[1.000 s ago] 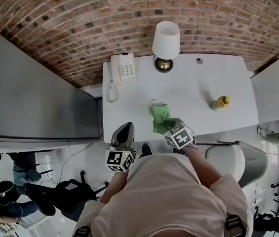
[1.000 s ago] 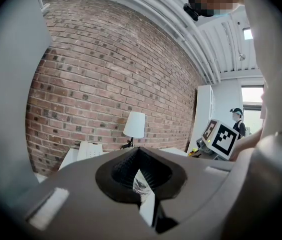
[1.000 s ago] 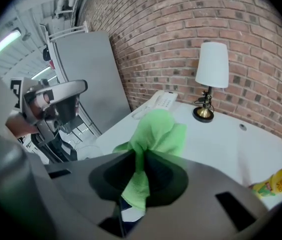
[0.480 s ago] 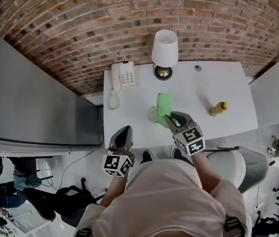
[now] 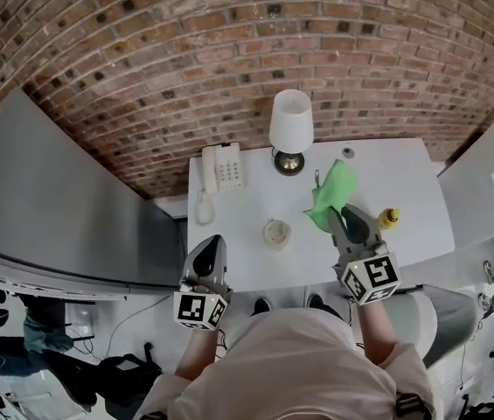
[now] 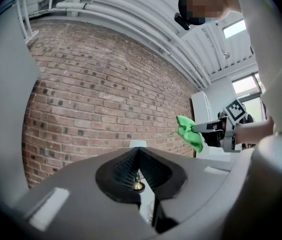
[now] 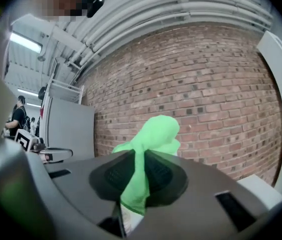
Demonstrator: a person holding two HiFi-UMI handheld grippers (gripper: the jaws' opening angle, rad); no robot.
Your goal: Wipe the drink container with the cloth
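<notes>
The drink container (image 5: 276, 233), a small round thing seen from above, stands alone on the white table (image 5: 408, 178), a little left of the middle and closer to the near edge than the far one. Bare tabletop lies all round it, and nothing touches it.

To its right and farther off is the green cloth (image 5: 334, 195), bunched and pinched between the jaws of the right gripper (image 5: 341, 215). They are clamped tight on a fold, with most of the cloth (image 7: 150, 136) standing out past the tips and a tail hanging below. The cloth is well apart from the container. A yellow bottle (image 5: 389, 218) lies just right of that gripper, near the table's right side.

The left gripper (image 5: 210, 250) hovers at the table's near left corner. Its jaws are pressed together with nothing between them, and it is apart from the container.

Along the far edge sit a white phone (image 5: 224, 167) at the left and a lamp (image 5: 290, 121) at the middle, both against the brick wall (image 5: 229, 51). A grey panel (image 5: 54, 199) borders the table's left edge.
</notes>
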